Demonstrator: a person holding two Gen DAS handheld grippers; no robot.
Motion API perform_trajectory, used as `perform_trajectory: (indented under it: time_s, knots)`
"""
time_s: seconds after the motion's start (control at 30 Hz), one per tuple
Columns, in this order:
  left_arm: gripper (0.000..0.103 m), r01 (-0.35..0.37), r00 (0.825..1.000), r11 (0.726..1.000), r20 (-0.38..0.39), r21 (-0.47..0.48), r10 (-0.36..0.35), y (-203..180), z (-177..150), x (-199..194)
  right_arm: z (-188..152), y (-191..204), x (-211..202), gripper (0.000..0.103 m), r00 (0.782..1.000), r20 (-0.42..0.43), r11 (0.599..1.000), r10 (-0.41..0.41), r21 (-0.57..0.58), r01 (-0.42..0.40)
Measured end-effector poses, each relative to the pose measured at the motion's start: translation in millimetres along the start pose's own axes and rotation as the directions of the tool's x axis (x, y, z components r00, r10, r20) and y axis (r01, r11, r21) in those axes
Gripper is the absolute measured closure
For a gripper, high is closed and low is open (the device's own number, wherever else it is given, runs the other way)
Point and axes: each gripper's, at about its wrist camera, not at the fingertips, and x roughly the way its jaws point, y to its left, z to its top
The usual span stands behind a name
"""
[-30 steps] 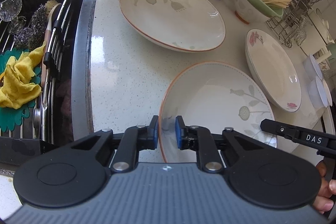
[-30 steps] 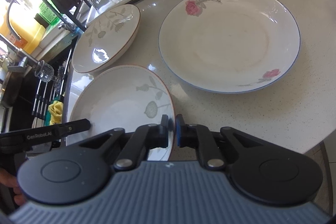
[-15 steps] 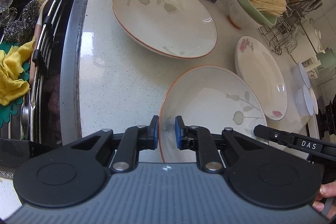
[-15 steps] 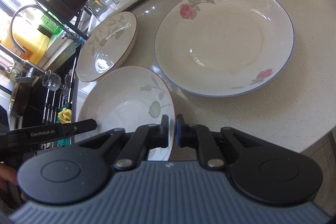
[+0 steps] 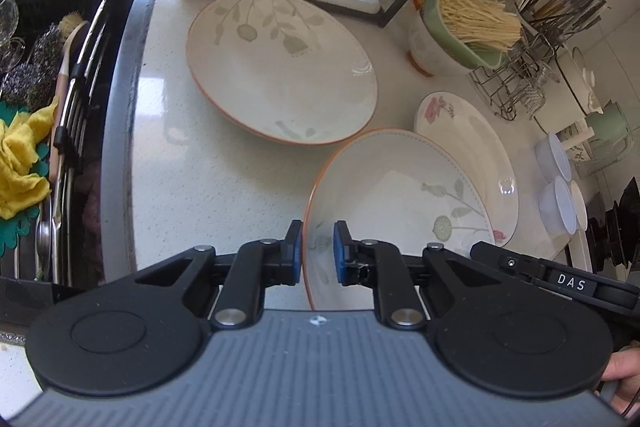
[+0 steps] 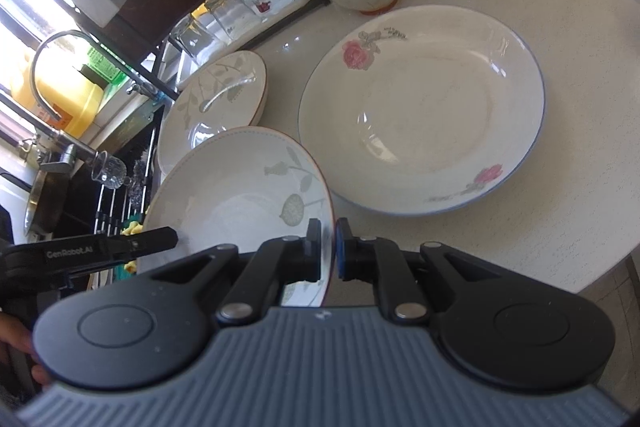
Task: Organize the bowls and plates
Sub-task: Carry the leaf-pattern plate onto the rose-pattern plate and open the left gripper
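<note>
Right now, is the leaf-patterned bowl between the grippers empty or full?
Empty: the leaf-patterned bowl shows its bare white inside in both wrist views.

- The held plate [image 5: 400,195] was white with an orange rim and grey-green plant sprigs.
- The far plate [image 5: 280,67] bore the same leaves and orange edge.
- The rose plate [image 6: 420,111] was white, blue-rimmed, with pink roses.
- The cloth [image 5: 20,163] was yellow.
- The colander [image 5: 460,23] was pale green.

Tilted leaf-patterned bowl [image 5: 400,195] overlapping rose plate [image 5: 472,143]
</note>
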Motion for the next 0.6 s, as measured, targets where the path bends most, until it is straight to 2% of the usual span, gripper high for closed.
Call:
perform_trajectory:
  time_s: [0.27, 0.6]
  knots:
    - [0.085, -0.003, 1.0, 1.0, -0.007, 0.013, 0.003, -37, 22, 15, 30, -23, -10, 0.093, 0.999, 0.039, 1.0, 0.008, 0.007, -0.008]
    - [0.085, -0.004, 1.0, 0.999, 0.016, -0.035, 0.005, -77, 46, 55, 71, -66, -10, 0.093, 0.998, 0.059, 1.0, 0.016, -0.011, -0.015]
